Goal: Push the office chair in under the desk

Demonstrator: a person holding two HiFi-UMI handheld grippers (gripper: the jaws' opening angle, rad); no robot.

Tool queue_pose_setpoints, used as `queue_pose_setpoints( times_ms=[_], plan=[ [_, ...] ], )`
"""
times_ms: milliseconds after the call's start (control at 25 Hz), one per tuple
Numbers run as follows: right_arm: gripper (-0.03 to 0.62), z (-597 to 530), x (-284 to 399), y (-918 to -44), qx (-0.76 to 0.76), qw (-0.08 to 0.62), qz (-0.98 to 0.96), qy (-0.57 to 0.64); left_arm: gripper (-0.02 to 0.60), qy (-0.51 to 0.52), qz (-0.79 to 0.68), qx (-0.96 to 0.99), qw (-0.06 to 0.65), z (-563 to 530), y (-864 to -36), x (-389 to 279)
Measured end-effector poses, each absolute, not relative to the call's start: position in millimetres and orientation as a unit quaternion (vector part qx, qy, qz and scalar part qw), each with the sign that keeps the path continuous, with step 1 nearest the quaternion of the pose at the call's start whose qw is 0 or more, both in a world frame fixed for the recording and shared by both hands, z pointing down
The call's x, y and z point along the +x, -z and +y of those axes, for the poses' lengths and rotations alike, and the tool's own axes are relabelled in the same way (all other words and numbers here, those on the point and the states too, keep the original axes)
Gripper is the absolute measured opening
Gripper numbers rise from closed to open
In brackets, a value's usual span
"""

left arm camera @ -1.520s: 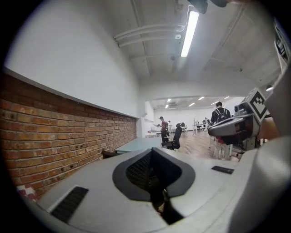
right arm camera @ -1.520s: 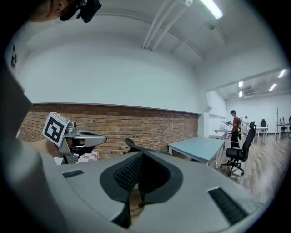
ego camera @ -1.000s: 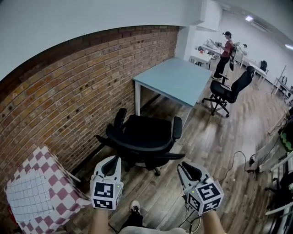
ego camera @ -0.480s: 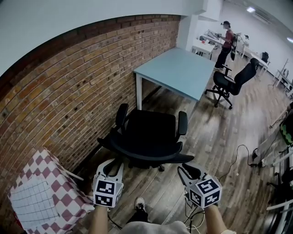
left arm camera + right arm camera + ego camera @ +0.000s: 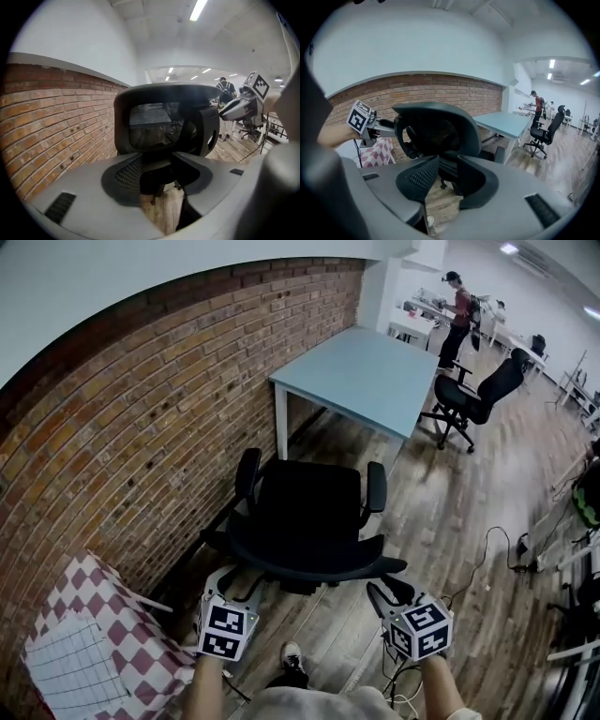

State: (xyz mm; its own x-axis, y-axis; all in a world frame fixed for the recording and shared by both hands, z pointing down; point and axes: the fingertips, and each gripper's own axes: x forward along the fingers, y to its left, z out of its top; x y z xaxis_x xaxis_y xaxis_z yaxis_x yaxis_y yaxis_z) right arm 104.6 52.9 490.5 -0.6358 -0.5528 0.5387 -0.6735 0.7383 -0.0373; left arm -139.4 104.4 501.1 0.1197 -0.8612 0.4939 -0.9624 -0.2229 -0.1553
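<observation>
A black office chair (image 5: 305, 521) stands on the wood floor with its backrest toward me and its seat facing the light blue desk (image 5: 366, 381) by the brick wall. My left gripper (image 5: 234, 579) hangs just behind the backrest's left end. My right gripper (image 5: 389, 589) hangs behind its right end. In the left gripper view the chair (image 5: 154, 124) fills the space ahead of my left gripper (image 5: 157, 164), whose jaws have just been opening with nothing between them. In the right gripper view my right gripper (image 5: 447, 166) has also been opening, and the backrest (image 5: 440, 126) lies beyond its tips.
A red and white checkered bundle (image 5: 84, 643) lies at the lower left against the brick wall (image 5: 141, 427). A second black chair (image 5: 473, 399) stands right of the desk, with a person (image 5: 459, 306) behind it. Cables (image 5: 487, 559) trail on the floor at the right.
Both grippers have sunk toward the top of the backrest and their jaws have spread apart. The chair now sits closer under my hands in the head view.
</observation>
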Motion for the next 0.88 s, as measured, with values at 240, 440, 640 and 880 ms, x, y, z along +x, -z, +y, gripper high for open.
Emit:
queue_pose_setpoints(
  times_ms=[240,440,640,880],
  plan=[
    [0.190,41,108,-501,0.365,0.257,-0.885,-0.132,0.245,-0.242,-0.632,0.724,0.130,93,-516,-158],
    [0.213,27,101,-492,0.385,0.237,-0.884,-0.118,0.259,-0.190,-0.634,0.738,0.134,80,-509,-161],
    [0.256,7,94,-476,0.397,0.207,-0.889,-0.093,0.296,-0.160,-0.636,0.745,0.121,64,-496,-171],
    [0.280,-9,89,-460,0.397,0.197,-0.895,-0.051,0.316,-0.135,-0.618,0.771,0.079,43,-469,-167]
  ],
)
